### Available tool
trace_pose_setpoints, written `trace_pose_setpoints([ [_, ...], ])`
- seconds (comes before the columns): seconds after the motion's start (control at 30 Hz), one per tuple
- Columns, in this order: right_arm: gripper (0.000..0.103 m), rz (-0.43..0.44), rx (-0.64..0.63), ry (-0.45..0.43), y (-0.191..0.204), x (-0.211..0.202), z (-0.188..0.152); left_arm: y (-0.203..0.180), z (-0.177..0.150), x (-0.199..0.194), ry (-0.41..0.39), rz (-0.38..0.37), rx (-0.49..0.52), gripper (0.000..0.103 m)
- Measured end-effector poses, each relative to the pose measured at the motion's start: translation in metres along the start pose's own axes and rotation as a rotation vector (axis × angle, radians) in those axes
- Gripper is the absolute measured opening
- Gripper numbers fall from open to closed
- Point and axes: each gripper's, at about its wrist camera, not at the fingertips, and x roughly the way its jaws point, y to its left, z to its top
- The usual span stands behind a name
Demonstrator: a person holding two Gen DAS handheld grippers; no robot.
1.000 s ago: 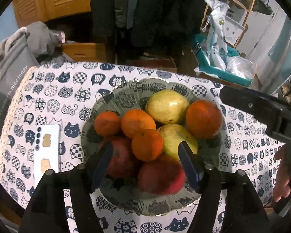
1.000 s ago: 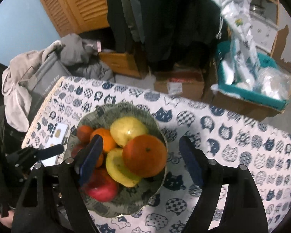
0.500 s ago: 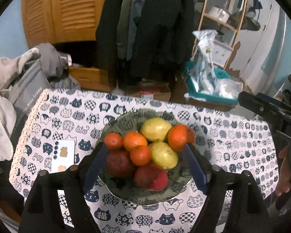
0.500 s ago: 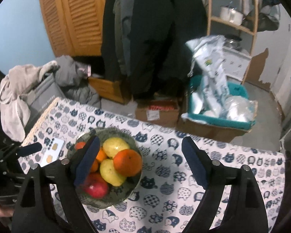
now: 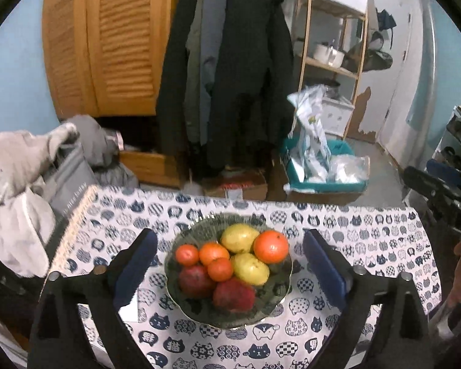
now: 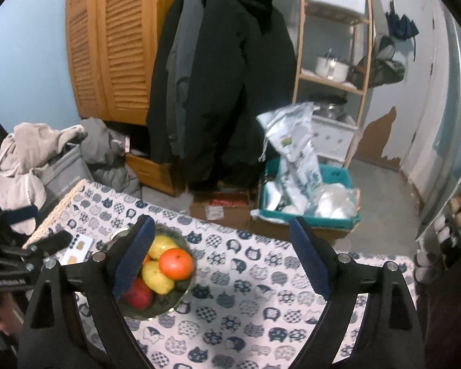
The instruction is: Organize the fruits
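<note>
Left wrist view: the left gripper [image 5: 229, 269] hangs above the bowl of fruit [image 5: 230, 312] on the cat-print worktop [image 5: 368, 236]; its fingers [image 5: 135, 266], just opening, stand spread and empty. Right wrist view: the right gripper [image 6: 221, 259] has likewise just opened, nothing between its fingers [image 6: 307, 259]; the bowl sits lower left.

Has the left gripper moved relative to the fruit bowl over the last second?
Yes. The left gripper has pulled up and back from the fruit bowl, which now looks smaller. Its jaws have just been opening; nothing is held between them.
</note>
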Motion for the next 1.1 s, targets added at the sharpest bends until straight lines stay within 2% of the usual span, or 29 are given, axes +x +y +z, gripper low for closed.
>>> trace_pose_setpoints([
  [0.13, 0.088, -0.014, 0.014, -0.036, -0.006, -0.018, 0.001, -0.006, 0.007, -0.023, -0.062, 0.018, 0.009, 0.102],
  [0.5, 0.088, -0.067, 0.009, -0.118, -0.016, -0.051, -0.003, -0.017, 0.016, -0.057, -0.144, 0.008, 0.009, 0.102],
  [1.1, 0.088, -0.081, 0.021, -0.126, -0.026, -0.055, -0.01, -0.018, 0.016, -0.063, -0.156, 0.018, -0.001, 0.102],
])
